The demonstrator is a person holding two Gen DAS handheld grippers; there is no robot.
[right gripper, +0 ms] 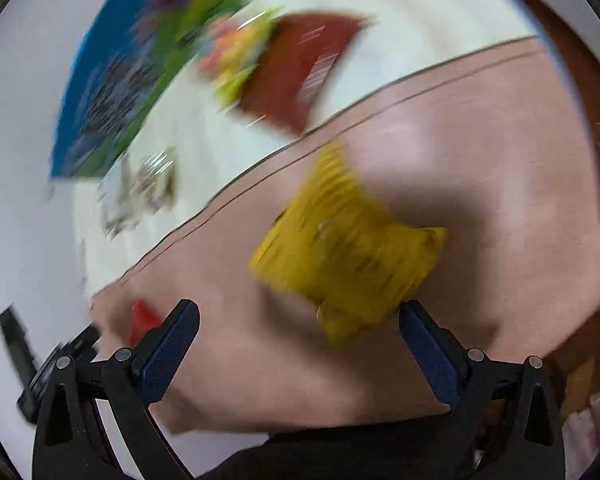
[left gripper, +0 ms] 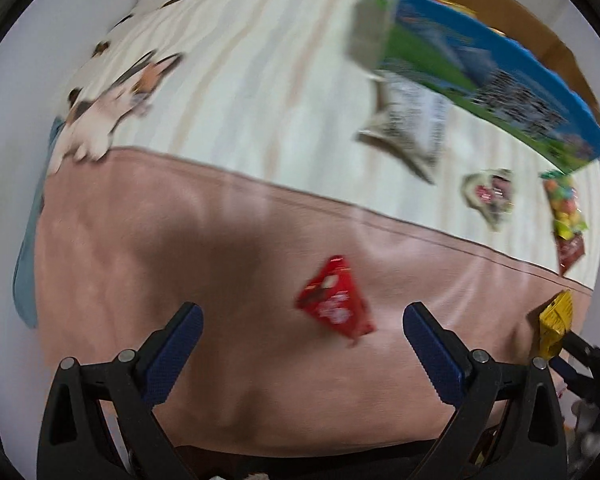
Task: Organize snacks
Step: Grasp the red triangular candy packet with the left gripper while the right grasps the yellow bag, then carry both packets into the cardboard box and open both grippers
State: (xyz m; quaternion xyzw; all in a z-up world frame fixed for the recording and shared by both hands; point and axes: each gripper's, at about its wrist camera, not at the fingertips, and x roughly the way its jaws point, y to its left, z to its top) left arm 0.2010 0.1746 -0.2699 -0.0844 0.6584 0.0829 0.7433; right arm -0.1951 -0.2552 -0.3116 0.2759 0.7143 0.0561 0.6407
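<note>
My left gripper (left gripper: 302,322) has its fingers spread wide and holds nothing; the red snack packet (left gripper: 334,304) lies on the pink blanket (left gripper: 160,248) between the fingertips, a little toward 1 o'clock, untouched. My right gripper (right gripper: 300,320) is just as wide and empty, with the yellow snack packet (right gripper: 348,256) lying at 12 to 1 o'clock, one corner just beside the right finger (right gripper: 428,352).

The risks, as I judge them: both views are smeared, so I may come down off-centre and pinch blanket along with foil, or catch only a corner that slips out. The yellow packet sits skewed toward one finger, which could shove it aside before the other arrives. The two grippers work near each other and could collide. The other packets lie further off, near the blue box (left gripper: 500,80) at 1 o'clock.
</note>
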